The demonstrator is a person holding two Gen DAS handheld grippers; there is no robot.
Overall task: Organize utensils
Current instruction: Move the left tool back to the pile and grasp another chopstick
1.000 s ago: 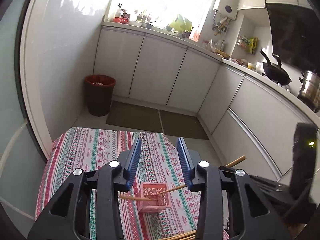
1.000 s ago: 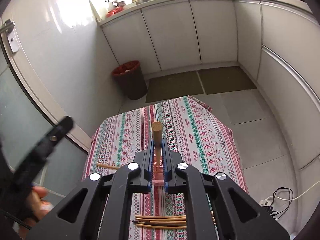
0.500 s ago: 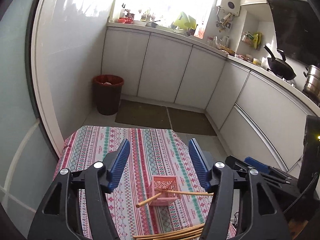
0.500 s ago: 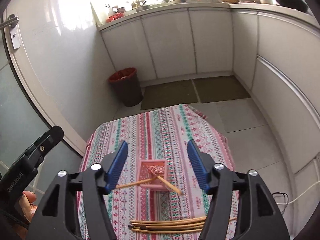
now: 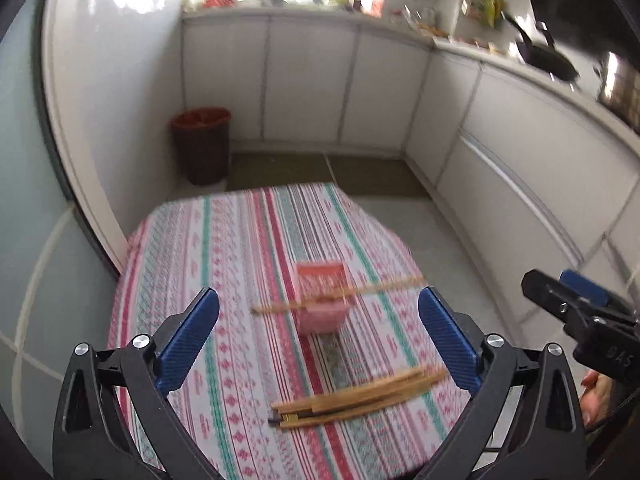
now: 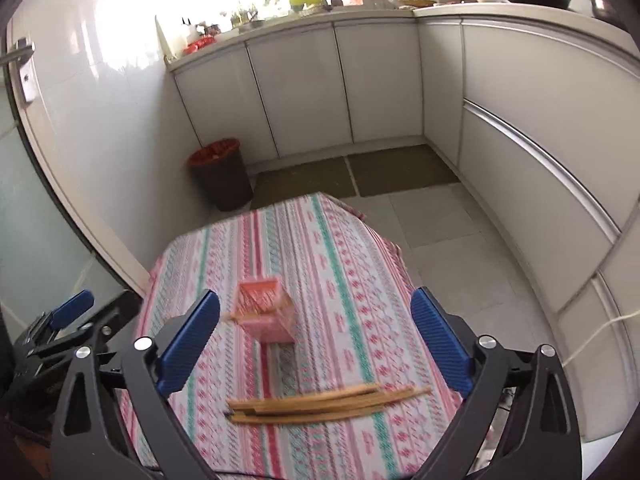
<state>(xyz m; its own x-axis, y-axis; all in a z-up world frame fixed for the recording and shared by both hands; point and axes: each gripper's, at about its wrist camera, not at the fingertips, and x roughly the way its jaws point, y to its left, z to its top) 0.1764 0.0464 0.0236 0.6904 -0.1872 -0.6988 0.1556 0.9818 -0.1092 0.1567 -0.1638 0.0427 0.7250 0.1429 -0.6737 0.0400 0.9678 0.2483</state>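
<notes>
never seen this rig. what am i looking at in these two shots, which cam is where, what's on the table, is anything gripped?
There is no robot arm here. A person holds one two-finger gripper in each hand, and each has a fisheye camera looking forward along its blue-padded fingers.

The left wrist view shows the left gripper. The right wrist view shows the right gripper. Each camera also catches part of the other tool at its edge.

Both look down on a small table with a striped patterned cloth. On it stands a pink basket with chopsticks lying across its top, ends sticking out. Nearer the cameras lies a loose bundle of chopsticks, flat on the cloth.

Both grippers are wide open and hold nothing. The pictures are motion-blurred, so I cannot count the sticks.
</notes>
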